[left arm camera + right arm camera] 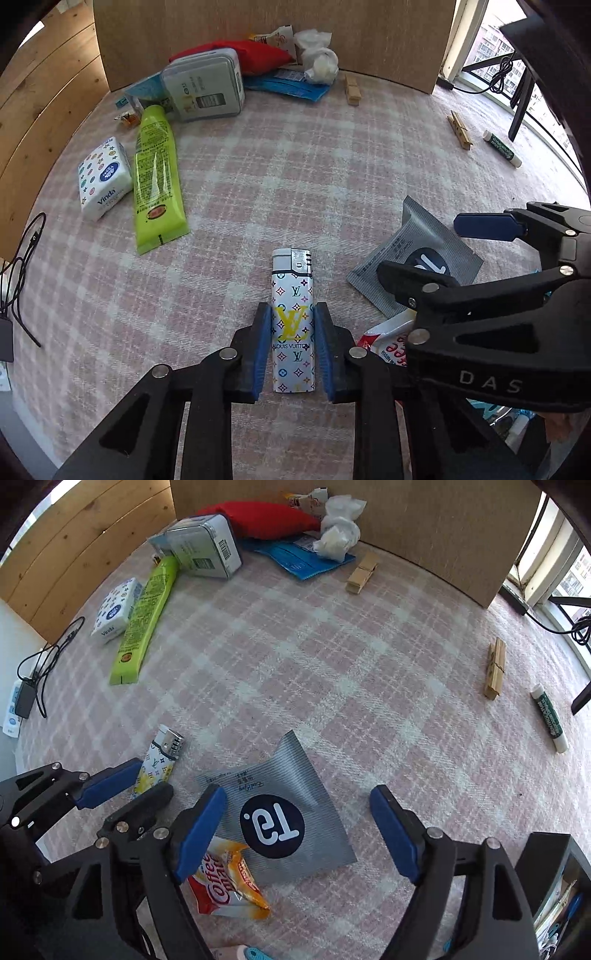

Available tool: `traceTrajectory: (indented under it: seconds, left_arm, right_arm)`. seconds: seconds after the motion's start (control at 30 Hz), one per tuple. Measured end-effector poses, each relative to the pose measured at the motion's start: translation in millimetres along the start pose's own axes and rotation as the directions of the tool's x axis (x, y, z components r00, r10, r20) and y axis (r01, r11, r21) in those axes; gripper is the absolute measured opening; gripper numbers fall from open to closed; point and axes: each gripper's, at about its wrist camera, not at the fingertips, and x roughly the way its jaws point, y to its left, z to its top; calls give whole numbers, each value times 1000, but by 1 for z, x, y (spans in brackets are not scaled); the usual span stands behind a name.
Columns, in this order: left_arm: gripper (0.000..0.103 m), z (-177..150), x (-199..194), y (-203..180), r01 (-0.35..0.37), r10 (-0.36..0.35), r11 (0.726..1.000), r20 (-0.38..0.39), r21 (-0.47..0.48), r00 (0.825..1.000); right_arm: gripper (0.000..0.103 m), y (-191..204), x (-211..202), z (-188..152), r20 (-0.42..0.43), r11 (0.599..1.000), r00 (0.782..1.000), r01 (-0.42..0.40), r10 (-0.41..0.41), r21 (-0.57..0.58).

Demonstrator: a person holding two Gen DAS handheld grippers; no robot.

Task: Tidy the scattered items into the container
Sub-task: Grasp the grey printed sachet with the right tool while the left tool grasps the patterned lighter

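Your left claw (290, 345) sits around the lighter (293, 321). A blue pad is on each side of the lighter, very close. You cannot tell if the pads squeeze it yet, because a thin gap seems to show on both sides. The lighter lies flat on the checked worktop (295, 177).

Your right claw (299, 834) is wide open and holds nothing. It hangs over the grey packet (288, 812), just right of the lighter. The coffee sachet (225, 882) peeks out from under the near edge of the packet.

The tidy-up looks like it has hardly begun. Far behind the lighter you see the green tube (157, 177), the tissue pack (103, 177), the tin box (205, 86), the red pouch (240, 55), the blue packet (291, 86) and the crumpled tissue (319, 61). Two clothespins (460, 129) and a lip balm stick (502, 147) lie far to the right of the lighter. All of these are out on the worktop.

Only the left view shows the lighter sitting between the pads. Only the right view shows a dark bin (550, 878) at the bottom right, with some things inside. That may be the container, but you cannot be sure.
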Motion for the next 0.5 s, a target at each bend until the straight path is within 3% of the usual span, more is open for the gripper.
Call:
traceTrajectory:
  seconds: [0.03,0.07,0.1,0.3,0.5]
  left_arm:
    - [23,-2,-1,-1,-2,2,1000,4,5,1000]
    - [22,-4,-2,-2,0,0,1000,8,7,1000]
    - [22,-5,-2,-1,6,-6,1000,10,-2,1000]
    - [22,-12,-7,4,58,-57,997,9,-45,998]
    - [22,-14,-14,18,142,-144,982,-7,-127,990]
  right_arm:
    - [79,3,0,0,3,1000,1000,16,-16,-7]
    - [71,5,-1,-1,8,999,999,41,-40,-17]
    - [57,8,-3,-1,16,998,998,55,-55,-32]
    - [24,9,-13,-3,12,1000,1000,0,0,0]
    - [13,-6,-27,-2,40,992,997,-69,65,105]
